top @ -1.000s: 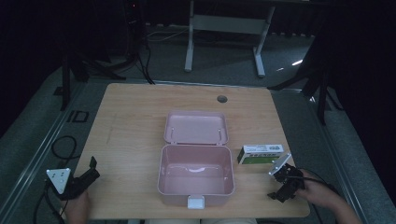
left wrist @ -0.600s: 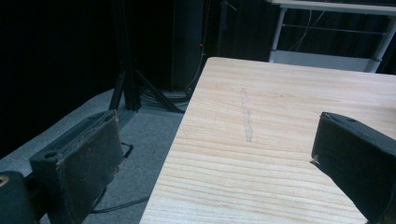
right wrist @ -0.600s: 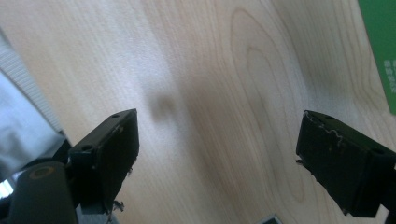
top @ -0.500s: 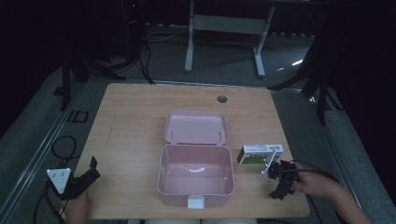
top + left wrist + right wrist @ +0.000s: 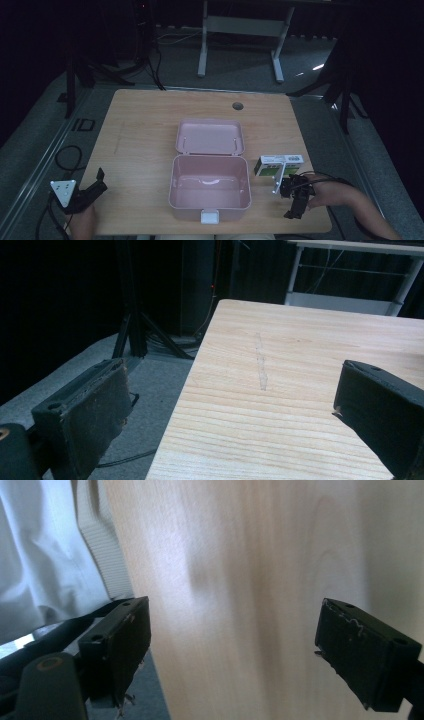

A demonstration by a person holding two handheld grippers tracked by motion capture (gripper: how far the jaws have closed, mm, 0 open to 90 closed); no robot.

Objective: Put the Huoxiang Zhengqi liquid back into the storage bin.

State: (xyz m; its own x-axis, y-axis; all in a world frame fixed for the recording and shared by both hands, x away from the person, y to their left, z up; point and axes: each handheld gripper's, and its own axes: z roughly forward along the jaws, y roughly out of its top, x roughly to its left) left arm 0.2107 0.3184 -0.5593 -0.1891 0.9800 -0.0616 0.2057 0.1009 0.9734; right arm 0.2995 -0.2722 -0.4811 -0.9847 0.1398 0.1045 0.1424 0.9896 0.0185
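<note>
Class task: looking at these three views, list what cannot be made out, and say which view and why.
- Print on the small box: too small, high view.
- Right gripper: jaw tips dark against its body, high view.
- Inside the pink case: near wall hides the floor's front strip.

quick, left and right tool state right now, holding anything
Left tool: open, jaws wide apart, holding nothing.
Right tool: open, jaws wide apart, holding nothing; the white and green box lies on the table beside it.
</note>
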